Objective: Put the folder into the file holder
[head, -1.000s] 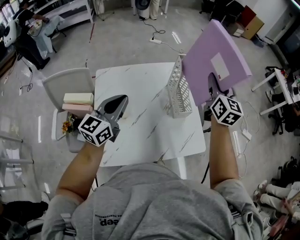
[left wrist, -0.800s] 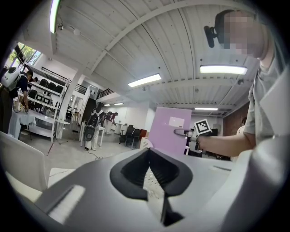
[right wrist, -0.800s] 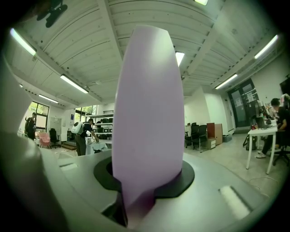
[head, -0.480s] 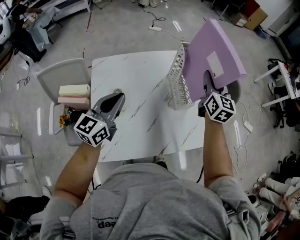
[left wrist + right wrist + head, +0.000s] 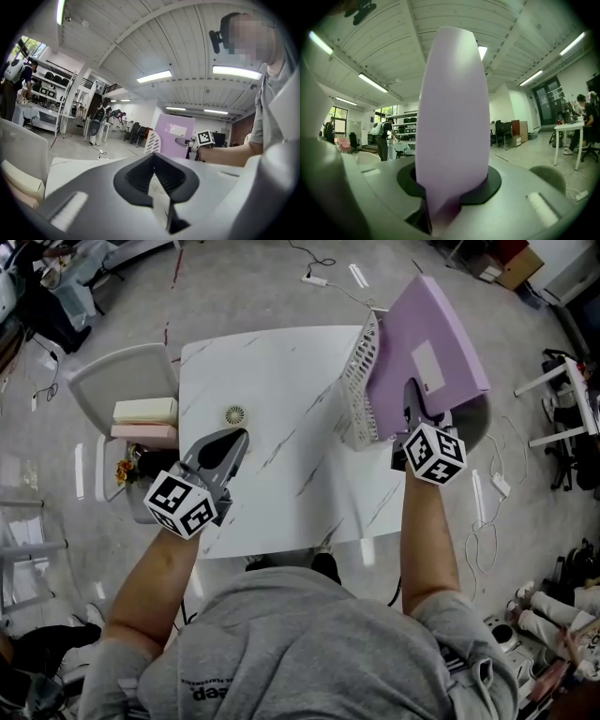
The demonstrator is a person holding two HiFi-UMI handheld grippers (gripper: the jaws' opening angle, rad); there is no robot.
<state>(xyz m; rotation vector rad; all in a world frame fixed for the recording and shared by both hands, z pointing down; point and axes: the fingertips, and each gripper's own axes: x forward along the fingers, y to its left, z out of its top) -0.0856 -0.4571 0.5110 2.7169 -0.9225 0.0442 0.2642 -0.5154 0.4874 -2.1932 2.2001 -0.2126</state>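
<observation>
Just beside file holder (image 5: 356, 395), right tool (image 5: 412, 401) pinching folder (image 5: 427, 329), left tool (image 5: 238, 440) pressed together, disc (image 5: 235, 415) on table (image 5: 281, 362)

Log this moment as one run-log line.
right gripper: shut on folder | folder: raised next to file holder, not yet in | left gripper: shut, empty, over table

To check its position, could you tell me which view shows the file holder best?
The head view: the file holder shows large, beside the folder. The left gripper view shows it small; the right gripper view, not at all.
</observation>
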